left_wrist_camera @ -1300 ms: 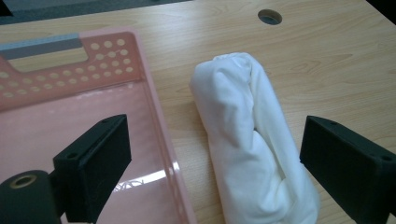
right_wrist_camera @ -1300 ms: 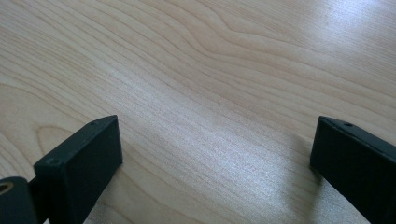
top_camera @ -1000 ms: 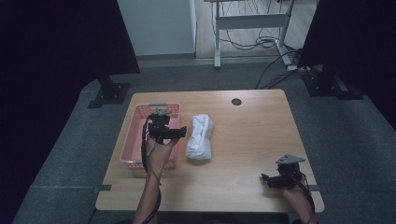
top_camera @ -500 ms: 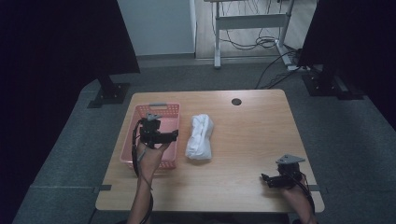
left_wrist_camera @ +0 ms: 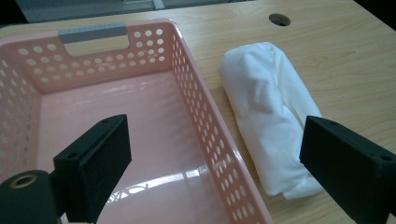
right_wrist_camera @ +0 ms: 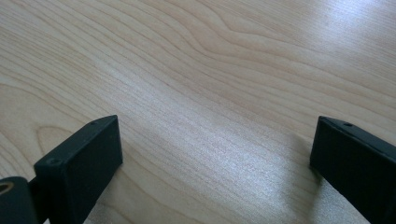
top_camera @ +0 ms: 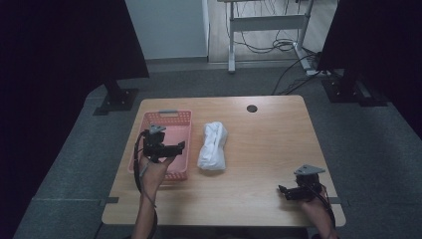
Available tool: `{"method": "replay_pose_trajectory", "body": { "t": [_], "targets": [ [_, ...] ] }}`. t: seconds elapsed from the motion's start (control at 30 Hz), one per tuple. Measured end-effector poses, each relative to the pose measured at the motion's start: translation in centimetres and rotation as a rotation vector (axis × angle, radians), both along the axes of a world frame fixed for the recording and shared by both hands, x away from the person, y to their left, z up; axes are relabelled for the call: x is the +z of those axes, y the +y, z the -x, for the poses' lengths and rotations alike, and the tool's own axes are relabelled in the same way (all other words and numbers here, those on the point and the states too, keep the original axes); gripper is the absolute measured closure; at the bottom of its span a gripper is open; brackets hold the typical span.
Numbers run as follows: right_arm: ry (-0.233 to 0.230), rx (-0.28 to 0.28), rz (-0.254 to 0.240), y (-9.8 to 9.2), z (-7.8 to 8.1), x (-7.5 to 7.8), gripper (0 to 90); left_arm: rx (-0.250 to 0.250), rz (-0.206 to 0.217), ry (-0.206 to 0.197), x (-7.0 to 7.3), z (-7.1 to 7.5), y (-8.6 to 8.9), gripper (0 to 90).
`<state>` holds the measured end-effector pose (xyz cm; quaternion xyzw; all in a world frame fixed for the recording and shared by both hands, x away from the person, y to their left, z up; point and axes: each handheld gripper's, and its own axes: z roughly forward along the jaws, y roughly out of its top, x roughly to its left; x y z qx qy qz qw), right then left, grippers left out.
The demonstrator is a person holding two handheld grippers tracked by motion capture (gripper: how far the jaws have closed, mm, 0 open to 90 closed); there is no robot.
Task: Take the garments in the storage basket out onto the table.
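1. Since the earlier frame, the left gripper (top_camera: 175, 148) has been drawn back toward the person, from beside the rolled white cloth (top_camera: 213, 145) to above the near half of the pink basket (top_camera: 169, 116); the right gripper (top_camera: 284, 191) has been kept where it was.
2. Its jaws are spread wide with nothing between them; the basket is seen bare inside.
3. Just right of the basket, the cloth lies on the tabletop (top_camera: 268, 144), close by but apart.
4. At the near right corner, the right gripper's jaws are likewise spread over bare wood.
5. The step is judged to be an approach to the cloth: the left gripper should be moved right, lowered across the roll and closed.
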<state>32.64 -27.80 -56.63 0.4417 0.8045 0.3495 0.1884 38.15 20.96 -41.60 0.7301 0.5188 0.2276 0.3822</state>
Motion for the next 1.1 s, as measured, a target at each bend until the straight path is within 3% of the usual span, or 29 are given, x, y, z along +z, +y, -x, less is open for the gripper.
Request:
{"method": "replay_pose_trajectory", "body": {
  "t": [1.1],
  "targets": [
    [0.000, 0.001, 0.001, 0.0, 0.0, 0.0, 1.9, 0.012, 0.041, -0.024, -2.2, 3.8, 3.6, 7.9]
  ]
}}
